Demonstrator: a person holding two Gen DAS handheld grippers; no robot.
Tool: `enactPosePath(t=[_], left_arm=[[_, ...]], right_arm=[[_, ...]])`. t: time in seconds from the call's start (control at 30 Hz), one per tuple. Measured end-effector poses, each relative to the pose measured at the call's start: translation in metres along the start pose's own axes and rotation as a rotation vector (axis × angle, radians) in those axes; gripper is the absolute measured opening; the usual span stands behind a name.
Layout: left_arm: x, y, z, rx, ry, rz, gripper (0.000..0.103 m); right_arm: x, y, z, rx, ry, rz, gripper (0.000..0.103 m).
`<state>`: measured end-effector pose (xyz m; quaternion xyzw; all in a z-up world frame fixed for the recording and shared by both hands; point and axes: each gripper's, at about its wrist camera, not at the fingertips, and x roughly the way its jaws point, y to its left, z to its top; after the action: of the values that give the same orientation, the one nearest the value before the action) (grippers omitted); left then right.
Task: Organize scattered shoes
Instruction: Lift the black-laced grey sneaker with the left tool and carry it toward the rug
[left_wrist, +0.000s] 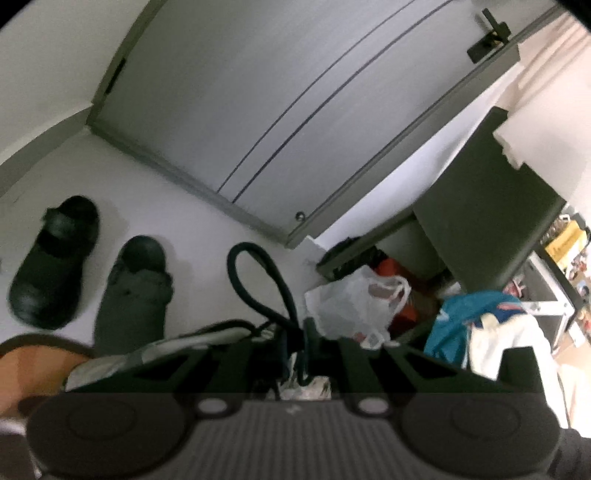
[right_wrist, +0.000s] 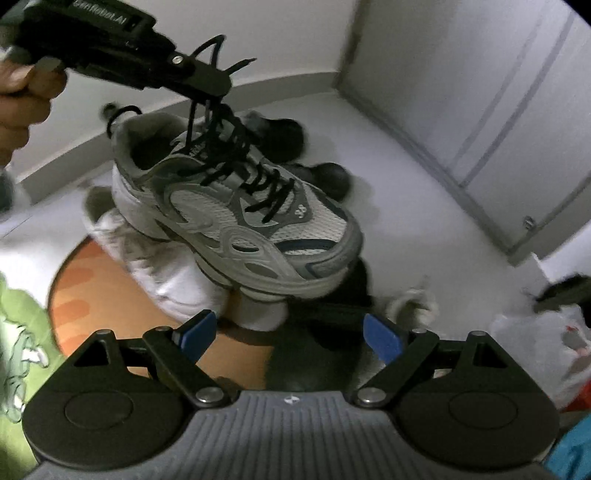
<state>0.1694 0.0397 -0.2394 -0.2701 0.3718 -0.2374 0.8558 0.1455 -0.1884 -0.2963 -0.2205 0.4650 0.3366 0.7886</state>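
A grey and white sneaker with black laces hangs in the air, toe tilted down to the right. My left gripper is shut on those laces, held by a hand at the upper left. In the left wrist view the laces loop up from the left gripper, and the sneaker shows just below it. My right gripper stands open below the sneaker, blue pads wide apart with nothing between them. Two dark clogs lie side by side on the floor.
A white shoe lies partly on an orange mat under the hanging sneaker. Black shoes sit behind it. A grey door closes the far side. A plastic bag, blue cloth and green fabric crowd the edges.
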Motion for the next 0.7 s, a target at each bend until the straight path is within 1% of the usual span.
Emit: enactPosePath(t=[0.17,0.27,0.37,0.4,0.47,0.5,0.57,0.63,0.67,0.7], left_arm=[[-0.029,0.008,-0.012,0.003,-0.011,0.002,0.008],[-0.046,0.016,-0.022,-0.005,-0.018,0.006,0.008],[-0.061,0.023,-0.033,0.008,-0.028,0.012,0.008],[-0.066,0.028,-0.040,-0.012,-0.038,0.006,0.008],[-0.071,0.037,-0.051,-0.045,-0.044,-0.006,0.008],[-0.074,0.040,-0.055,-0.042,-0.042,-0.005,0.008],[-0.079,0.052,-0.065,-0.083,-0.035,-0.006,0.008],[-0.082,0.057,-0.070,-0.088,-0.025,-0.005,0.008],[-0.084,0.058,-0.073,-0.081,-0.020,-0.012,0.008],[-0.087,0.061,-0.076,-0.090,-0.014,-0.038,0.008]], right_arm=[[-0.005,0.032,0.007,-0.026,-0.037,0.022,0.090],[-0.010,0.046,0.010,-0.024,-0.089,0.022,0.090],[-0.013,0.054,0.008,0.010,-0.132,-0.002,0.090],[-0.018,0.057,0.007,0.051,-0.160,-0.005,0.090],[-0.032,0.057,0.002,0.201,-0.230,-0.025,0.092],[-0.037,0.055,-0.002,0.290,-0.256,-0.027,0.098],[-0.034,0.061,-0.004,0.288,-0.198,0.045,0.098],[-0.034,0.075,-0.008,0.237,-0.200,0.006,0.098],[-0.032,0.078,-0.008,0.219,-0.190,0.008,0.098],[-0.026,0.084,-0.010,0.189,-0.170,0.021,0.098]])
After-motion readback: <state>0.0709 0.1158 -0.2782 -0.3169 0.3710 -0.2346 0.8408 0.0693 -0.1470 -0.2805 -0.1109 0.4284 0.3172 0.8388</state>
